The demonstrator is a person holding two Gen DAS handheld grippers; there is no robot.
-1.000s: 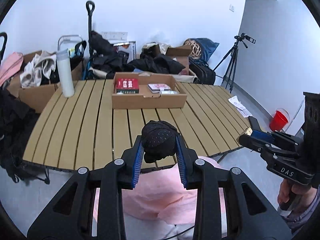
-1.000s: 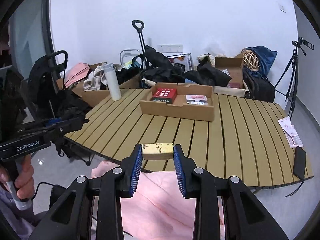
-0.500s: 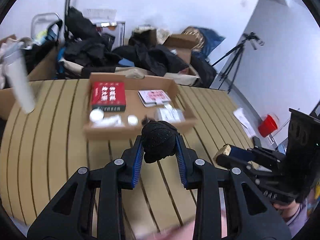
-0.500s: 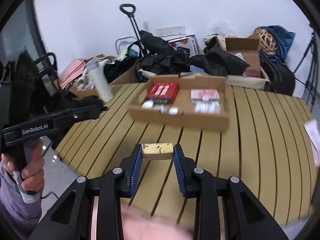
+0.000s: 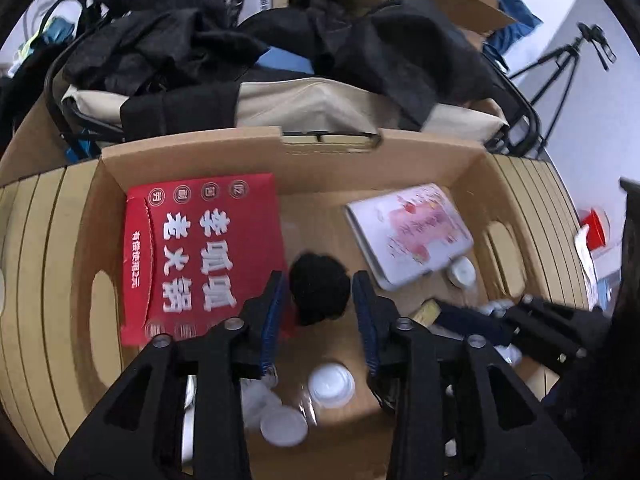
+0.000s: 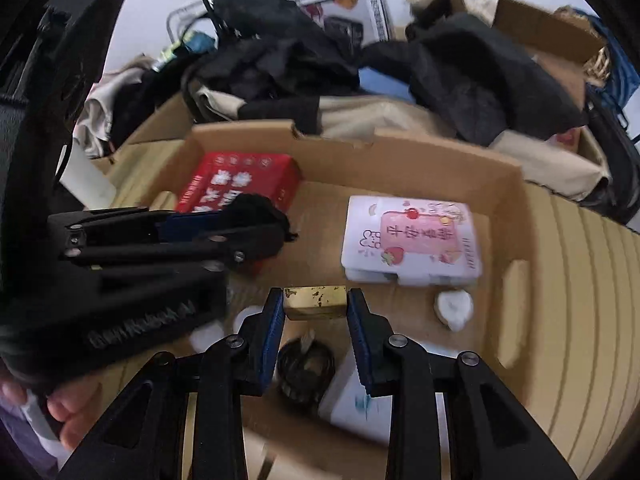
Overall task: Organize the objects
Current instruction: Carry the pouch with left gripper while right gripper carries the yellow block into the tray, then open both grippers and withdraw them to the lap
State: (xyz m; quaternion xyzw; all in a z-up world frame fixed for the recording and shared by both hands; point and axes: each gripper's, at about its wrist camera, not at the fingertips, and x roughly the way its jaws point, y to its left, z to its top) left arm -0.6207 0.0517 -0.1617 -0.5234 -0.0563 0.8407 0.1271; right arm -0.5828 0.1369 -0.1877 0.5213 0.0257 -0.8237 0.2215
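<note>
My left gripper (image 5: 318, 300) is shut on a black fabric bundle (image 5: 319, 294) and holds it over the middle of the open cardboard box (image 5: 192, 152), beside the red carton (image 5: 200, 256). My right gripper (image 6: 315, 307) is shut on a small gold block (image 6: 315, 302) and holds it over the box's front part (image 6: 516, 208). In the right wrist view the left gripper (image 6: 256, 224) with the black bundle (image 6: 256, 206) is at left. In the left wrist view the right gripper's tip with the gold block (image 5: 427, 311) shows at lower right.
In the box lie a pink-and-white packet (image 6: 412, 240), white lids (image 5: 331, 385), a small white piece (image 6: 454, 308), a black coil (image 6: 306, 366) and a white card (image 6: 356, 404). The box stands on a slatted wooden table (image 6: 580, 320). Dark clothes and cartons (image 5: 360, 52) pile behind.
Both grippers have moved forward from the table's near edge to above the box, each still holding its object.
</note>
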